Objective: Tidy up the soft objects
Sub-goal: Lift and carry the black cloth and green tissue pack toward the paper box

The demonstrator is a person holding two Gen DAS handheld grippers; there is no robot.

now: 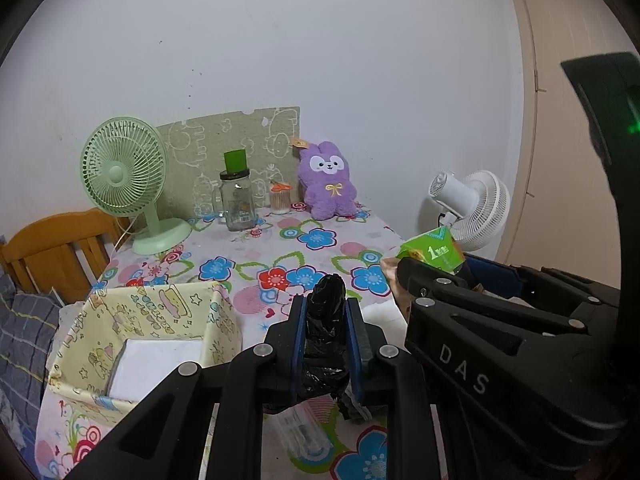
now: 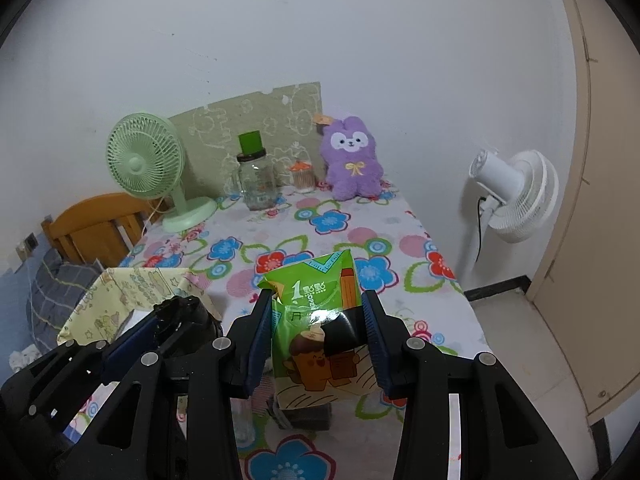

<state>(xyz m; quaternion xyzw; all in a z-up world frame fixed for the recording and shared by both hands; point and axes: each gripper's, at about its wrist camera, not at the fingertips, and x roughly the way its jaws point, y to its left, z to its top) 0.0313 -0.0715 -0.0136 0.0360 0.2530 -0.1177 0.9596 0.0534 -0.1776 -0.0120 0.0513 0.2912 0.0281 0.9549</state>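
My left gripper (image 1: 326, 312) is shut on a crumpled black plastic bag (image 1: 326, 320) and holds it above the flowered table (image 1: 320, 240), just right of a yellow fabric storage box (image 1: 152, 320). The box holds a white flat item (image 1: 156, 364). My right gripper (image 2: 318, 316) is shut on a green soft tissue pack (image 2: 316, 320) above the table; it shows in the left wrist view (image 1: 434, 254) at the right. The left gripper with the black bag (image 2: 176, 316) shows at lower left of the right wrist view. A purple plush bunny (image 1: 328, 180) sits at the table's far side.
A green desk fan (image 1: 124, 176), a glass jar with a green cap (image 1: 238, 196), a small toothpick jar (image 1: 280, 198) and a green board stand at the back. A white floor fan (image 2: 516, 196) stands right of the table. A wooden chair (image 1: 56, 248) is left. A dark item lies under my grippers.
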